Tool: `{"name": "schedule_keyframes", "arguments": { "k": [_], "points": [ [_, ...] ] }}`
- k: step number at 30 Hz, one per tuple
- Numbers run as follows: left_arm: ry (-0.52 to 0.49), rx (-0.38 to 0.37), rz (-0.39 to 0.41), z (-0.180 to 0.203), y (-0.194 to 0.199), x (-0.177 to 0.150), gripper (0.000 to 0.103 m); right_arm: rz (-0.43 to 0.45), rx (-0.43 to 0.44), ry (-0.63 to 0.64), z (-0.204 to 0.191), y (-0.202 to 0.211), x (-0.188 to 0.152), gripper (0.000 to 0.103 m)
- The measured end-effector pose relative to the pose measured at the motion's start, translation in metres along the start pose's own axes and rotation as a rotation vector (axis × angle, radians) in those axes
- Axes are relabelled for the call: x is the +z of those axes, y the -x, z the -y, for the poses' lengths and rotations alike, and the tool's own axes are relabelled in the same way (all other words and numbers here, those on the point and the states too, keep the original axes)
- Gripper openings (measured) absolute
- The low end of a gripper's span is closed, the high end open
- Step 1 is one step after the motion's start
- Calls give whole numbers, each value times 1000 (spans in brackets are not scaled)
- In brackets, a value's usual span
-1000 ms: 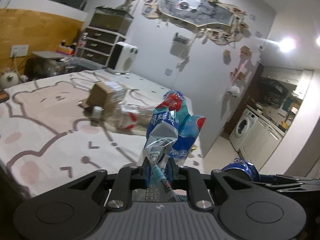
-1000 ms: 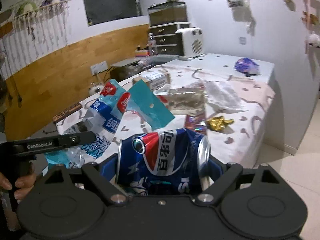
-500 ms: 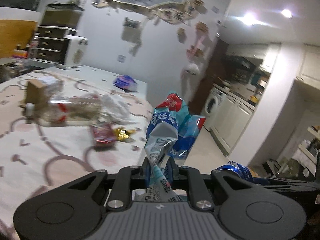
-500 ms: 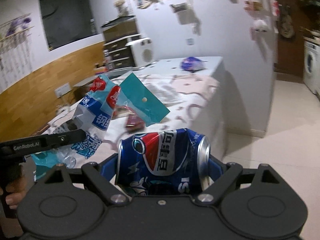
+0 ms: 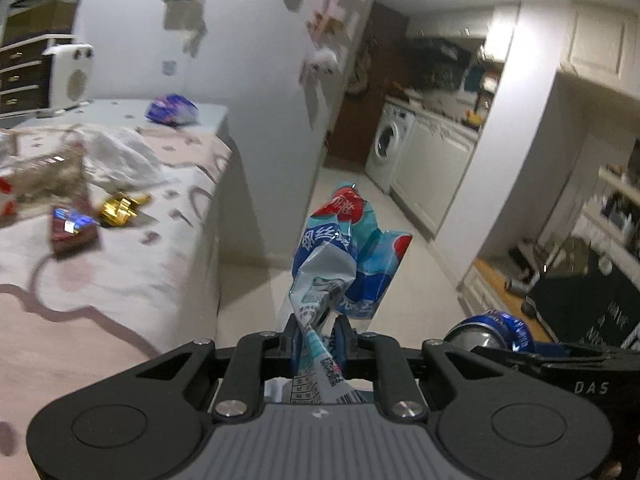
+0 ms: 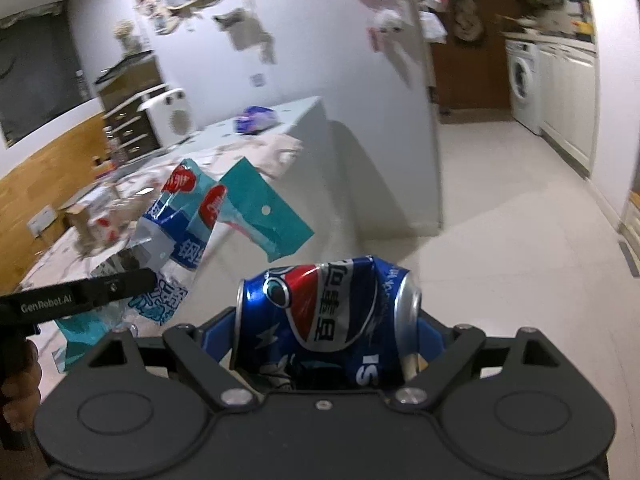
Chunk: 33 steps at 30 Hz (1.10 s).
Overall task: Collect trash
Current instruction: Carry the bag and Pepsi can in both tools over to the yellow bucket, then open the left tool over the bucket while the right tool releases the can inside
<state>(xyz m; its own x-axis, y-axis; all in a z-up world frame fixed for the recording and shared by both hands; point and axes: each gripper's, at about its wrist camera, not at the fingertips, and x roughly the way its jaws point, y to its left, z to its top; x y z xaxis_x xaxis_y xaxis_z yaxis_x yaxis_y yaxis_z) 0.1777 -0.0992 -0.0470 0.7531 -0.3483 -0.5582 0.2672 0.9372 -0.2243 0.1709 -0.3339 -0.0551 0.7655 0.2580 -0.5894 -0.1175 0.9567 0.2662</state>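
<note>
1. Left tool (image 5: 316, 334): jaws pinched tight on the crumpled neck of a blue-and-teal wrapper (image 5: 344, 256); the wrapper stands up out of the grip, clear of the bed.
2. Right tool (image 6: 326, 330): jaws spread wide, clamping a dented blue soda can (image 6: 326, 312) by its two ends, can lying crosswise.
3. Step in hand, as I judge it: carrying both pieces to a bin; no bin shows. Advice: hold both grips firm, keep the tools apart so wrapper and can do not knock, release only over the bin.
4. Bed (image 5: 120, 280): pale cover with pink and grey outlines. Trash left on it: gold foil (image 5: 120, 208), dark red packet (image 5: 72, 232), white plastic bag (image 5: 120, 156), purple bag (image 5: 172, 110) at the far corner.
5. Room: pale tiled floor (image 6: 500, 240), grey wall with pinned pictures, white washing machine (image 5: 390, 146) under kitchen cabinets, white heater (image 5: 70, 76) beside dark drawers.
</note>
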Motion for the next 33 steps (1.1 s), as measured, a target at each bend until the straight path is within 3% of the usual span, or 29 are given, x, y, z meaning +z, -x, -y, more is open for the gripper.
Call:
{"name": "schedule_keyframes", "arguments": {
  "k": [11, 19, 26, 33],
  "points": [
    [-78, 1, -133, 26, -98, -36, 18, -12, -146, -79, 56, -42, -47, 90],
    [-95, 35, -270, 21, -180, -80, 18, -77, -233, -159, 89, -102, -87, 90],
    [-78, 57, -309, -1, -248, -113, 18, -151, -258, -218, 111, -167, -113, 90],
    [-58, 64, -332, -20, -319, -144, 18, -151, -265, -322, 138, -207, -135, 90]
  ]
}}
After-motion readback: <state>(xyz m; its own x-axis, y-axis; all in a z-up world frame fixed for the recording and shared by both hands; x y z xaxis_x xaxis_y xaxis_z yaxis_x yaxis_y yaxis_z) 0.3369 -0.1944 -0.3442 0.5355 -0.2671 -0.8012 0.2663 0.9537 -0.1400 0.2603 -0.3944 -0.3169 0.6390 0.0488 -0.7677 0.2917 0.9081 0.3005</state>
